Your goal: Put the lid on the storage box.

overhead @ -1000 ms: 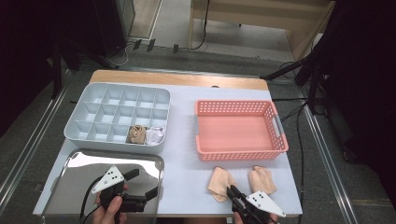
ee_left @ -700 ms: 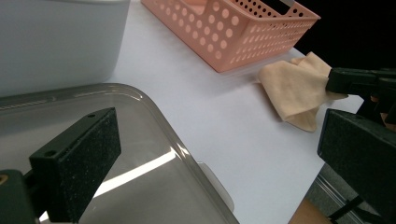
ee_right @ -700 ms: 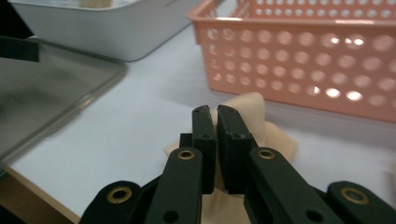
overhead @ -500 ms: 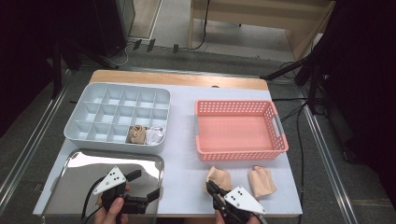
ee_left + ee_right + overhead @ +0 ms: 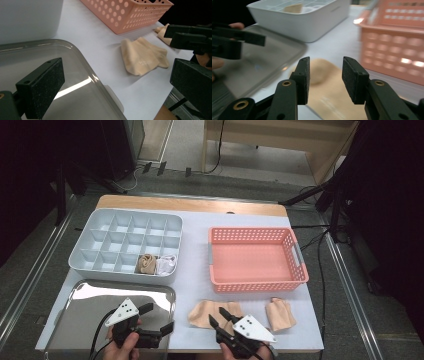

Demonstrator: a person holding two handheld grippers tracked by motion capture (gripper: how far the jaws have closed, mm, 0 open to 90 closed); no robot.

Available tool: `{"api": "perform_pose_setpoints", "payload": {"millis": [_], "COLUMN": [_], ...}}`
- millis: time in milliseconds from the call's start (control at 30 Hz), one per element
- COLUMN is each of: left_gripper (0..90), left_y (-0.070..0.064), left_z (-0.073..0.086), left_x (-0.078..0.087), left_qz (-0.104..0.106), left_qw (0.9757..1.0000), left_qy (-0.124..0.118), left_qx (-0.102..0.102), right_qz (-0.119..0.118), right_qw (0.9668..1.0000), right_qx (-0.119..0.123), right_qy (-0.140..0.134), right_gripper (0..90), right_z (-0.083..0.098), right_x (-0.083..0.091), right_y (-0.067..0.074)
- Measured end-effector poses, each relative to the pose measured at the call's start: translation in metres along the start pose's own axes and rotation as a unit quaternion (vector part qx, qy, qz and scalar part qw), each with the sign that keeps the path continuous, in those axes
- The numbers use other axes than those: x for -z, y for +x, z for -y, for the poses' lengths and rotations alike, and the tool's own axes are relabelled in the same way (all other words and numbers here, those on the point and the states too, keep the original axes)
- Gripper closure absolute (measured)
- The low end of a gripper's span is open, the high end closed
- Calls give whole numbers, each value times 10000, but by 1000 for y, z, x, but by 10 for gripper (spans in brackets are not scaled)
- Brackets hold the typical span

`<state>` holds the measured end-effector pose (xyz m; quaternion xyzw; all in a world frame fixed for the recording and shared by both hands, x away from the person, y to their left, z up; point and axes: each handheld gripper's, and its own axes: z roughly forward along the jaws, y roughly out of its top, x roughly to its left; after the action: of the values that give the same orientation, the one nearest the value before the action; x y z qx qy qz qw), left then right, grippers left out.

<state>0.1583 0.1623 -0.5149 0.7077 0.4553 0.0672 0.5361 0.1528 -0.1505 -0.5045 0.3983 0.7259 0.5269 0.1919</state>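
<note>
Two beige socks lie on the white table in front of the pink basket (image 5: 255,257): the left sock (image 5: 202,312) (image 5: 142,55) (image 5: 322,72) and the right sock (image 5: 280,314). My right gripper (image 5: 218,316) (image 5: 325,75) hovers over the left sock's near edge. Its jaws have just been opening and stand apart, and the sock lies below the gap, not pinched. My left gripper (image 5: 159,317) (image 5: 117,85) is open over the right rim of the steel tray (image 5: 85,320), with nothing in it.
A grey compartment box (image 5: 115,235) stands at the back left; one front cell holds a rolled beige sock (image 5: 146,264) and the cell beside it a white one (image 5: 166,265). The pink basket has nothing in it. The table's front edge is just below both hands.
My right gripper has moved left, from between the two socks to the left sock, and its jaws have opened. The left sock now lies further left. The left gripper has stayed put.
</note>
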Motion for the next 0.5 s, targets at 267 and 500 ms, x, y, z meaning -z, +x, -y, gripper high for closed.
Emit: {"api": "perform_pose_setpoints", "payload": {"millis": [267, 500], "left_gripper": [199, 422], "left_y": [-13, -21], "left_z": [-4, -8], "left_x": [-15, -36], "left_qz": [-30, -284], "left_qw": [10000, 9991], "left_qy": [56, 309], "left_qx": [23, 59], "right_qz": [808, 1053], "right_qw": [9949, 9903], "right_qx": [-604, -805], "right_qy": [67, 422], "right_gripper": [599, 608], "right_z": [17, 38], "right_x": [39, 37], "right_y": [-44, -52]}}
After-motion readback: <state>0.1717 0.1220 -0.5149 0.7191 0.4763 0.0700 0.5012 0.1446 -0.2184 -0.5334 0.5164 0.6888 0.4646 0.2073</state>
